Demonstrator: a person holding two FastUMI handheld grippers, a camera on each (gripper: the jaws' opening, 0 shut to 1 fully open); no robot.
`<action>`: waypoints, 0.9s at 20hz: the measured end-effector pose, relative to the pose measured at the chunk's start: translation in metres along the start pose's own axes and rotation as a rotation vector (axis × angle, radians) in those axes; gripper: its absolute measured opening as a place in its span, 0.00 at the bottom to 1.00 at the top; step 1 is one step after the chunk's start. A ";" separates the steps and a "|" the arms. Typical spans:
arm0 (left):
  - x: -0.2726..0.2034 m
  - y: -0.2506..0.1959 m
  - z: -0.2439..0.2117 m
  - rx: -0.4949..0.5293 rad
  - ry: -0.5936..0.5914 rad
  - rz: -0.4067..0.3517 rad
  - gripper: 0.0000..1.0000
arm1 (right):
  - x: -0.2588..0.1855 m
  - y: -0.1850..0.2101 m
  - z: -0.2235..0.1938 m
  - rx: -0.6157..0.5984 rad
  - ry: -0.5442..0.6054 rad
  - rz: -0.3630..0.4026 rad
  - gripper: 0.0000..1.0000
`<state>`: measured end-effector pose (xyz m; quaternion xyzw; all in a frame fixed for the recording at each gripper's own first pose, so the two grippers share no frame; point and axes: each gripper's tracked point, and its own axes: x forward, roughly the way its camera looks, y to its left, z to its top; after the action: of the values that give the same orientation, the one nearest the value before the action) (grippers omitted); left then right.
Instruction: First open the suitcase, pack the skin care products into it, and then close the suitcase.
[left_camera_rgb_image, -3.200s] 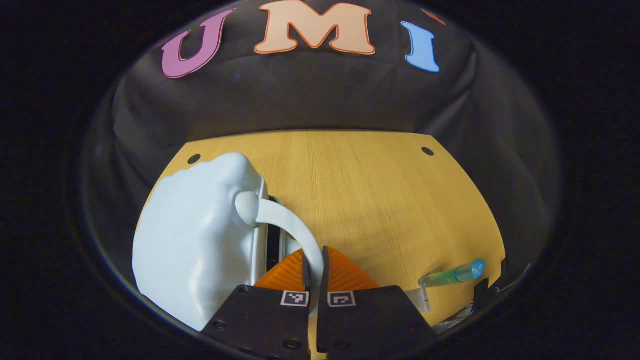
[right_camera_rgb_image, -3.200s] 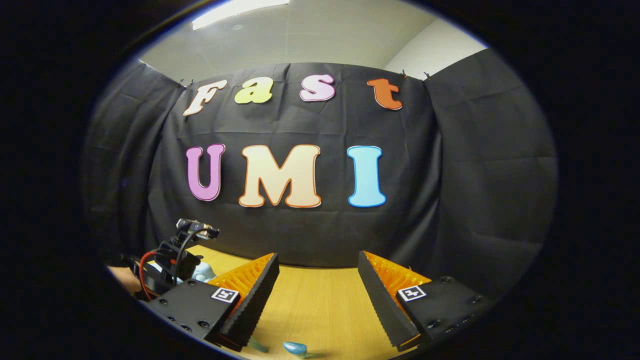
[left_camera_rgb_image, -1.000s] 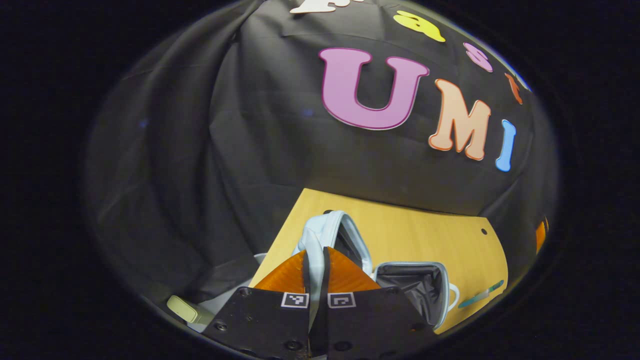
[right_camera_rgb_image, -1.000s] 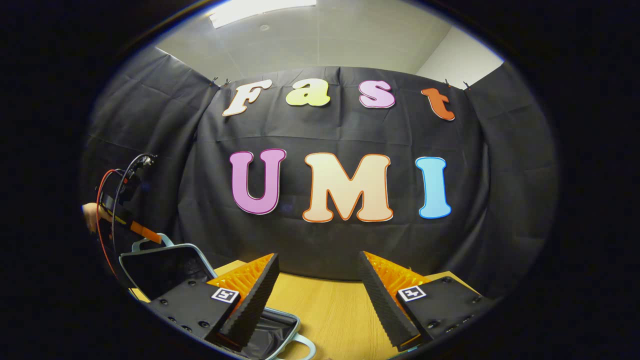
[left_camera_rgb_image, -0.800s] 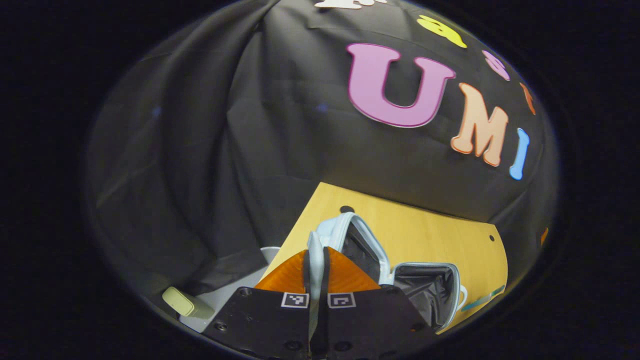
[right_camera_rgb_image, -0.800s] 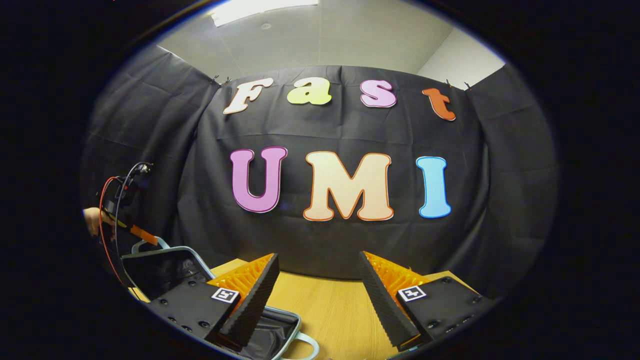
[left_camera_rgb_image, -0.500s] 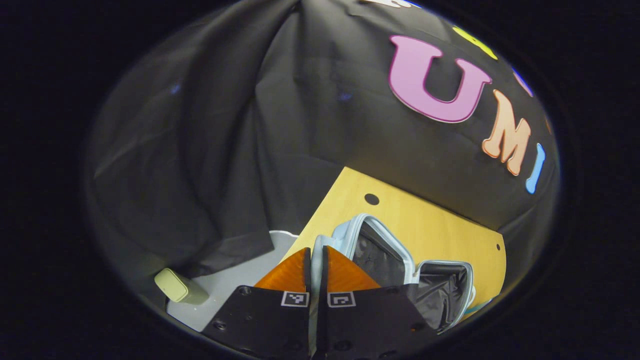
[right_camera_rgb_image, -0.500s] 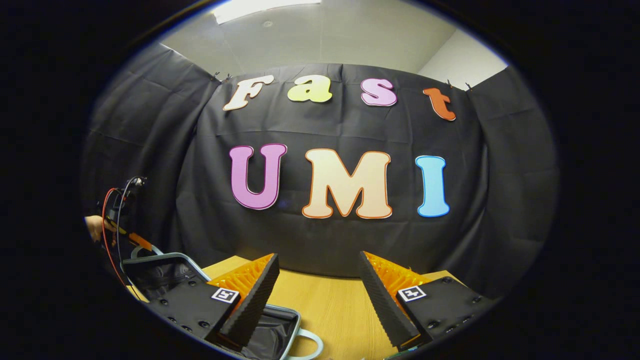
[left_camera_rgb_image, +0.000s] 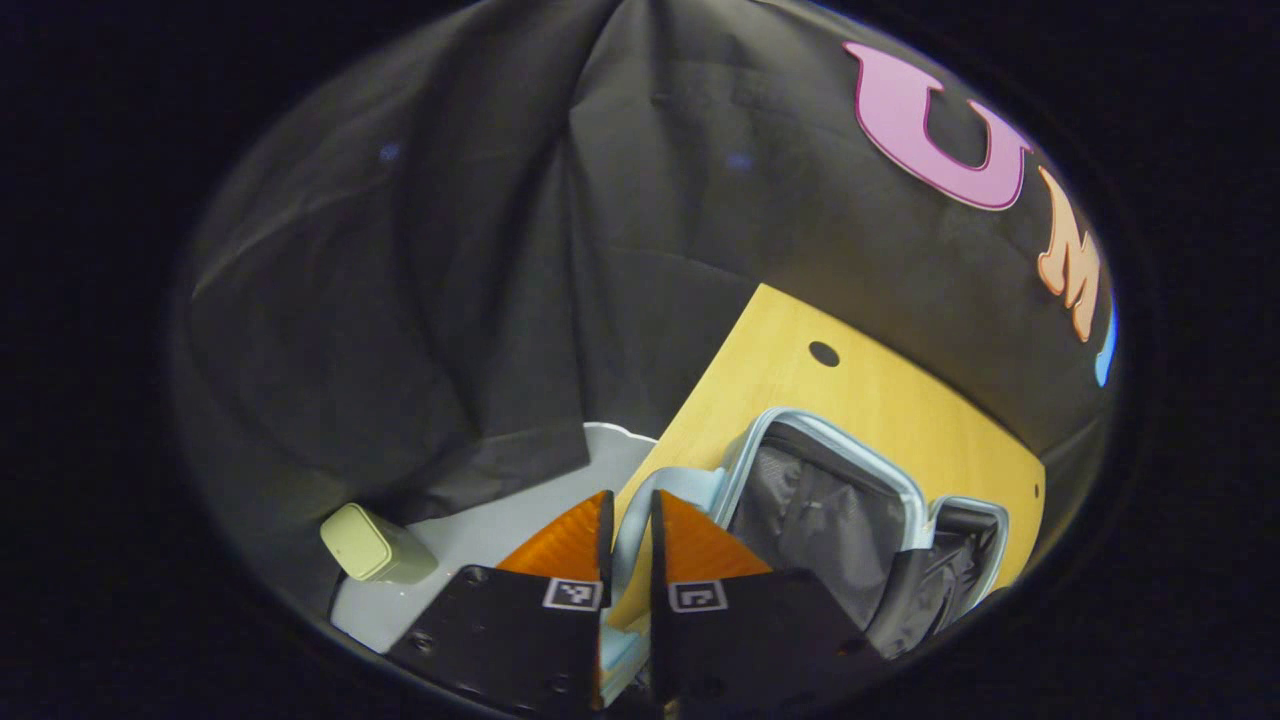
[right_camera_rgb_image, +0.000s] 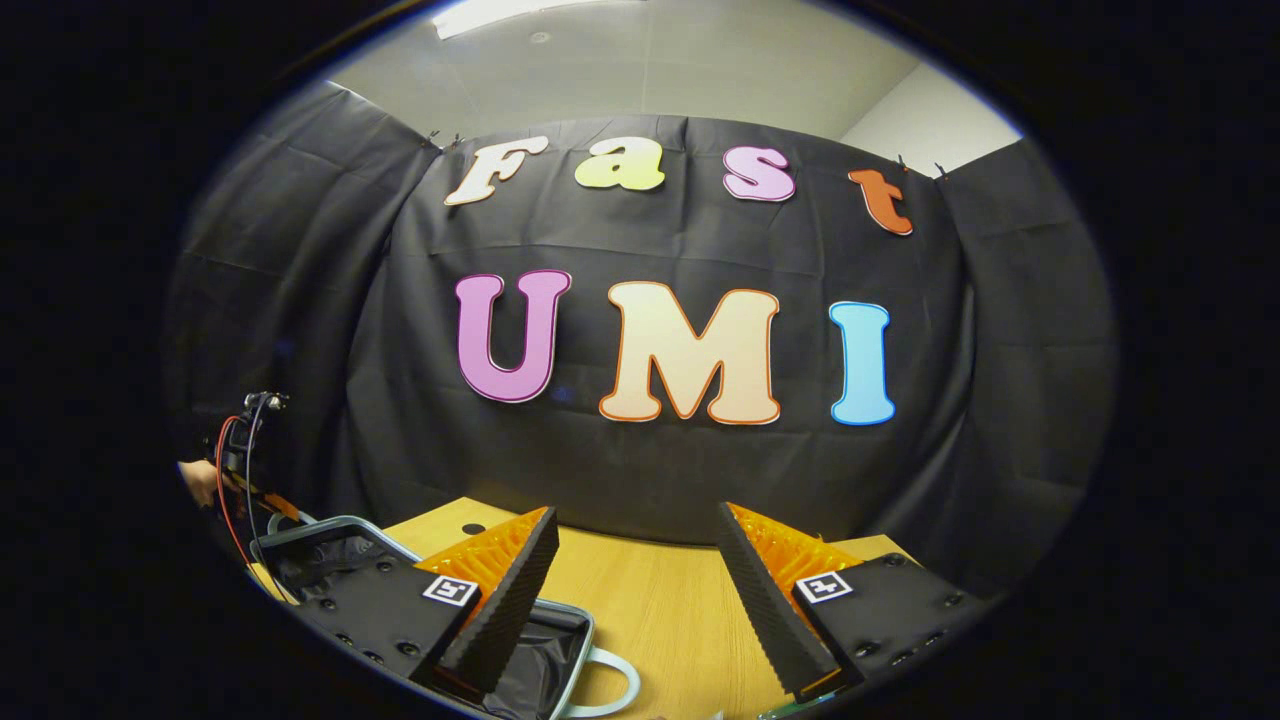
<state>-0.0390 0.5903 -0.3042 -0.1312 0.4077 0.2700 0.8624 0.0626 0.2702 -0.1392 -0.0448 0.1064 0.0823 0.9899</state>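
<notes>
Lying open, pale-blue suitcase (left_camera_rgb_image: 840, 455) shows 2 dark-lined halves.

The left gripper view sits close above the open suitcase (left_camera_rgb_image: 830, 490) and looks down, tilted, at the tabletop (left_camera_rgb_image: 800, 390) corner. The right gripper view sits low over the tabletop (right_camera_rgb_image: 650, 600) and looks straight at the back wall. Both views share the suitcase (right_camera_rgb_image: 540, 640) and the tabletop.

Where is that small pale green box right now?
In the left gripper view, the small pale green box sits low on the left, on a grey surface beside the wooden table, left of the gripper fingers.
</notes>
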 end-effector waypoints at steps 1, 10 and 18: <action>-0.004 0.001 0.005 0.007 -0.039 0.005 0.14 | 0.000 -0.001 -0.001 -0.006 0.000 0.002 0.99; -0.122 -0.062 0.088 0.114 -0.546 0.006 0.95 | -0.012 -0.051 0.012 0.020 -0.051 -0.009 0.99; -0.243 -0.182 0.084 0.168 -0.742 -0.158 0.93 | -0.033 -0.123 0.033 0.059 -0.124 -0.042 0.98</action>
<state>-0.0083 0.3917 -0.0617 0.0153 0.0772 0.1975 0.9771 0.0582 0.1479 -0.0909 -0.0125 0.0464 0.0611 0.9970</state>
